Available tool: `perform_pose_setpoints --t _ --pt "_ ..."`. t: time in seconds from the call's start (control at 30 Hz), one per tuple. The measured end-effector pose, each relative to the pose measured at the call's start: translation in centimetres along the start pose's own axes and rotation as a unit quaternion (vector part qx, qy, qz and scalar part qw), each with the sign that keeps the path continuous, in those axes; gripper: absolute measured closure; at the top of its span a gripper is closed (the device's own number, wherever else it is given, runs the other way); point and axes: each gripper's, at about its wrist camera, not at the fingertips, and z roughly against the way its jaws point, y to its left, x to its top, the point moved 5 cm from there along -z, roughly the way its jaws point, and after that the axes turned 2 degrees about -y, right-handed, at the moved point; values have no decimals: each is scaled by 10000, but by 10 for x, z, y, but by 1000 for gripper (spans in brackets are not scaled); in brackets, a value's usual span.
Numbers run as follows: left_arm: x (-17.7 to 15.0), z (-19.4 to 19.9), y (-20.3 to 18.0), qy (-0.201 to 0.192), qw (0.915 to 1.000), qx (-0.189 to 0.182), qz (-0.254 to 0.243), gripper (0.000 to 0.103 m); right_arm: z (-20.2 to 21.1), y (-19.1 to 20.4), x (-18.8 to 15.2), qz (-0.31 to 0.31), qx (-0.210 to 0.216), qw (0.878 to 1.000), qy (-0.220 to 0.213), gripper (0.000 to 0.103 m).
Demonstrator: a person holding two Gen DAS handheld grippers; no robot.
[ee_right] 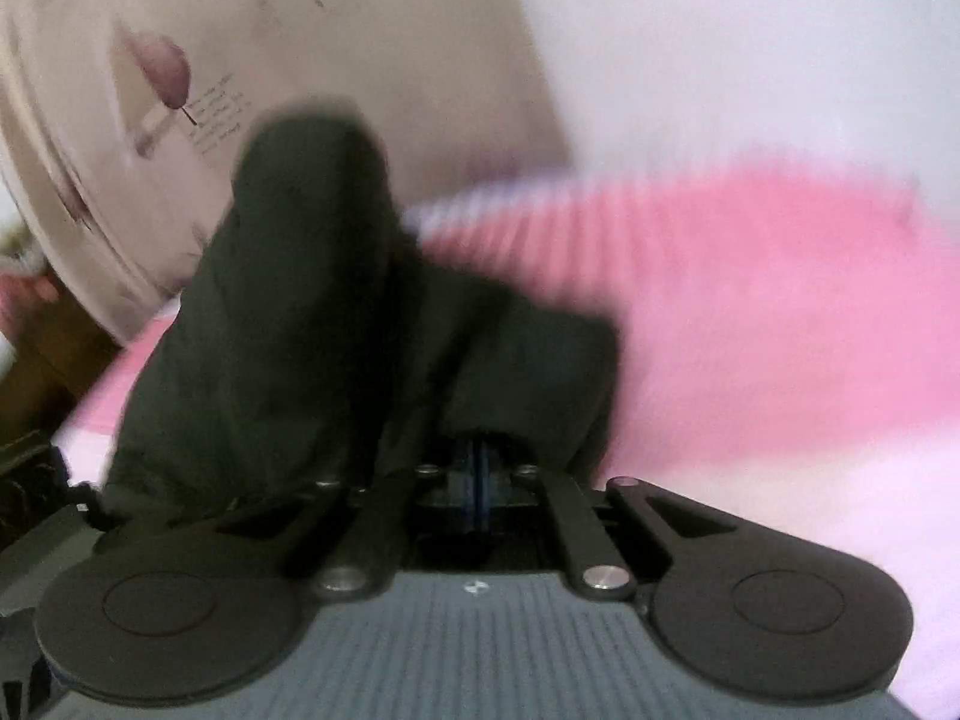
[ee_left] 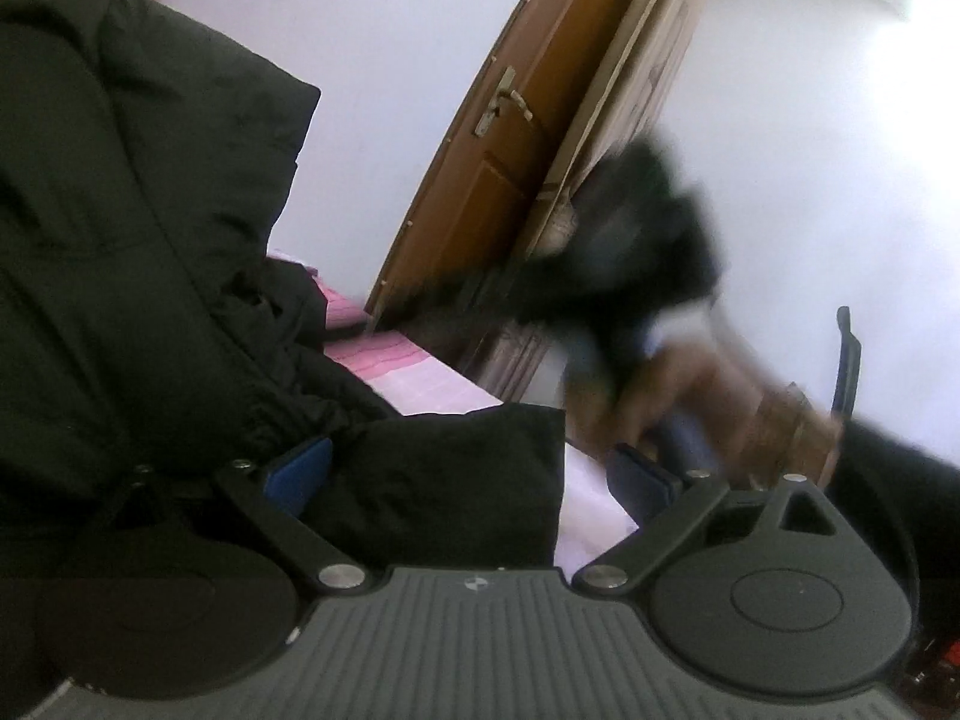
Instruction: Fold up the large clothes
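A large black padded jacket (ee_left: 120,210) fills the left of the left wrist view and lies heaped on a pink striped bed sheet (ee_left: 414,378). My left gripper (ee_left: 468,474) stands open, its blue pads (ee_left: 297,471) wide apart. A flat black part of the jacket (ee_left: 456,480) lies between them without being pressed. To the right, a person's hand (ee_left: 690,402) holds the other gripper, which is blurred, with black cloth (ee_left: 648,228) raised above it. In the right wrist view my right gripper (ee_right: 480,468) is shut on a fold of the black jacket (ee_right: 300,300), which drapes over its tips.
A brown wooden door (ee_left: 498,168) with a metal handle stands behind the bed, against a white wall. A cream cushion or board with a flower print (ee_right: 150,90) leans at the bed's far side. Pink sheet (ee_right: 750,312) spreads to the right of the right gripper.
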Motion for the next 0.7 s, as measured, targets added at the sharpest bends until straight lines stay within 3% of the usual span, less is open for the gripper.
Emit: perform_pose_setpoints --t 0.1,0.23,0.3,0.4,0.47,0.53,0.7 --pt "3 -6 -3 31 10000 55 -25 8 33 29 44 548 61 9957 -748 96" --pt "4 -15 -4 66 9999 109 -37 8 23 94 65 1610 518 9780 -1225 96" --pt "6 -24 -8 87 9999 131 -57 7 -1 118 61 2225 436 9680 -1078 97" --pt "8 -17 -5 107 9998 137 -109 7 -54 107 48 2661 -409 9623 -396 99" --pt "7 -20 -7 157 9998 89 -130 7 -78 76 36 2265 -748 9711 43 100" --pt "6 -22 -9 194 9997 23 -145 6 -88 52 22 1739 -606 9826 262 102" --pt "11 -29 -4 193 9997 -29 -113 7 -100 30 9 1237 -478 9907 293 103"
